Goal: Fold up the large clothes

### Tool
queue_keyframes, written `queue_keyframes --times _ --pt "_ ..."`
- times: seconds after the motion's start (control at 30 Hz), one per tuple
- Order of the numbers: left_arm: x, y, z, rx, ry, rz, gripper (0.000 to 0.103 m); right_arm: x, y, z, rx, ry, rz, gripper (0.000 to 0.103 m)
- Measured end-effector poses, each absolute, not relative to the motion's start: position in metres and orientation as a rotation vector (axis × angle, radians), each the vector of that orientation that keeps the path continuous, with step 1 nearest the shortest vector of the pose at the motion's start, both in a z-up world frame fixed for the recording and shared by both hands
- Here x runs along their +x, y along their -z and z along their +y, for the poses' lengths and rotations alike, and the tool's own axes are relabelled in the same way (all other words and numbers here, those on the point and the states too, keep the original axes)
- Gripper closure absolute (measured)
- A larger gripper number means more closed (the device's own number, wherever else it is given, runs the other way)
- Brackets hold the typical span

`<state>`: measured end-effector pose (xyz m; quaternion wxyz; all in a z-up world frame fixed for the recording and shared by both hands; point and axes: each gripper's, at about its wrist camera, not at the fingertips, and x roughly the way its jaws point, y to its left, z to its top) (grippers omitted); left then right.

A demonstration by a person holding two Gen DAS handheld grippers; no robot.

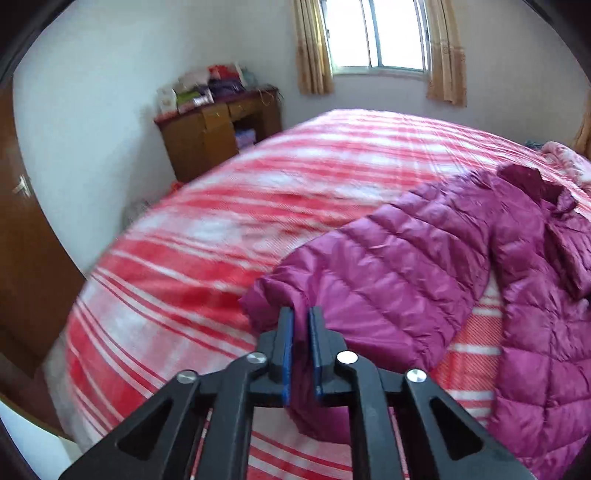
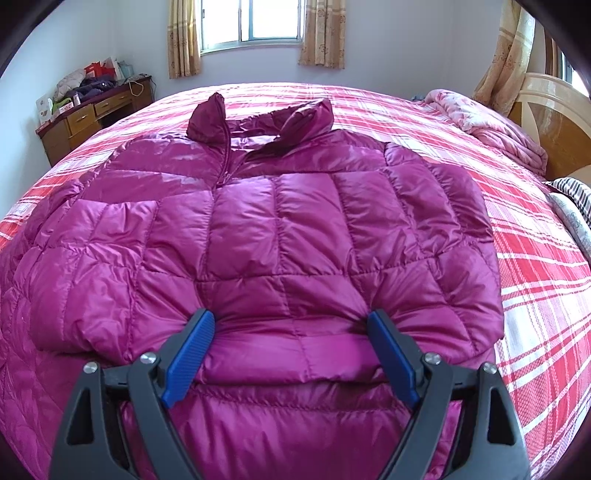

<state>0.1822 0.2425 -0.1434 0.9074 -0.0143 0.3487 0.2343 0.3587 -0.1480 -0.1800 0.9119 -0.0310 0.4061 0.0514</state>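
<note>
Magenta puffer jacket [image 2: 280, 229] flat on the red plaid bed [image 2: 535, 295], front up, collar toward the window [image 2: 255, 22]. Left gripper [image 1: 301, 314] pinched tight on a sleeve cuff [image 1: 269, 295]. Right gripper [image 2: 291, 325] spread wide, pads pressing into the jacket's hem.

Bright window [image 1: 380, 35] daylight, fisheye warp, left-view blur

One magenta quilted jacket [image 2: 258, 229] lies on one bed [image 2: 535, 288]. Two claws: left claw [image 1: 301, 314], right claw [image 2: 291, 321]. One window [image 2: 255, 22], one wooden counter [image 2: 88, 114], one pink quilt [image 2: 491, 125].
</note>
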Motion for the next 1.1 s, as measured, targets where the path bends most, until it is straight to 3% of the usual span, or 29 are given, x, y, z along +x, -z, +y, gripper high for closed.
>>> queue_keyframes --times 0.23,0.67,0.83,0.9,0.97,1.03,1.1 --pt "0.193 0.121 0.271 0.054 -0.557 0.684 0.101 0.359 0.180 -0.148 -0.064 -0.105 0.837 0.015" --pt "0.181 0.159 0.288 -0.279 -0.487 0.768 0.099 0.358 0.180 -0.147 -0.064 -0.105 0.836 0.015" --pt "0.162 0.144 0.279 -0.264 -0.533 0.626 0.099 0.358 0.180 -0.148 -0.063 -0.105 0.836 0.015" --pt "0.158 0.142 0.280 -0.298 -0.492 0.604 0.093 0.358 0.180 -0.148 -0.064 -0.105 0.836 0.015" --pt "0.163 0.149 0.282 -0.341 -0.457 0.658 0.061 0.358 0.180 -0.148 -0.062 -0.105 0.835 0.015" --pt "0.164 0.154 0.281 -0.331 -0.464 0.658 0.044 0.358 0.180 -0.148 -0.062 -0.105 0.834 0.015" --pt "0.164 0.156 0.282 -0.332 -0.453 0.651 0.041 0.358 0.180 -0.148 -0.061 -0.106 0.833 0.015"
